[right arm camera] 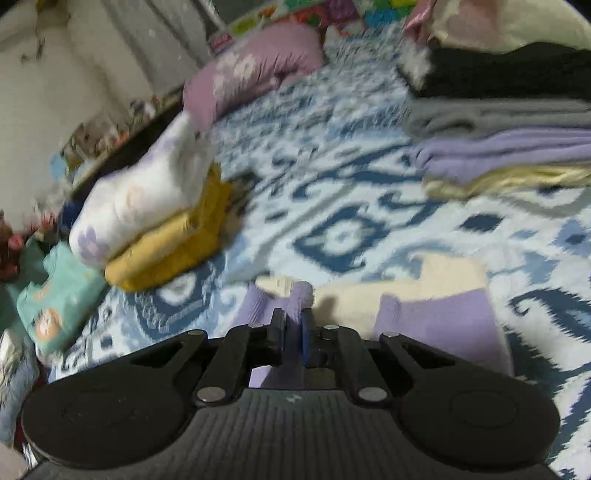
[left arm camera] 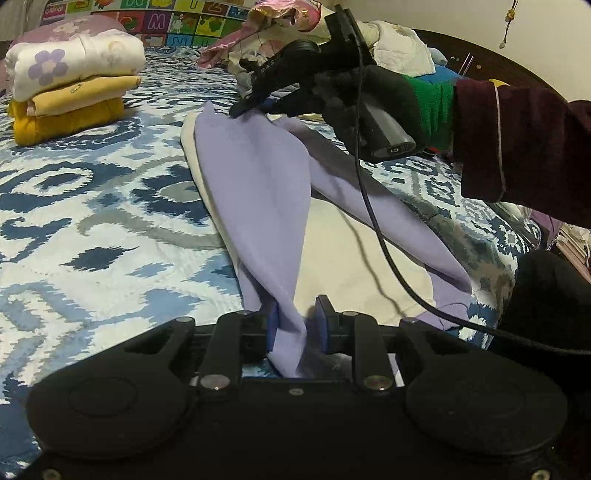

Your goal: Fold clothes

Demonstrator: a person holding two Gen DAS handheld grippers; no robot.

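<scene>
Even, moderately dim indoor light is falling from above, casting soft shadows. The left wrist view is holding reasonably sharp; the cable (left arm camera: 373,221) is throwing a faint shadow. The right wrist view is smearing with motion blur. Fisheye bending and dark corners are framing both.

You're over a bed with a blue-white patterned quilt (left arm camera: 92,206); alphabet mat (left arm camera: 155,18) behind, pale wall (left arm camera: 554,33).

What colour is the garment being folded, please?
Lavender garment with cream panels, clearest in the left wrist view.
</scene>
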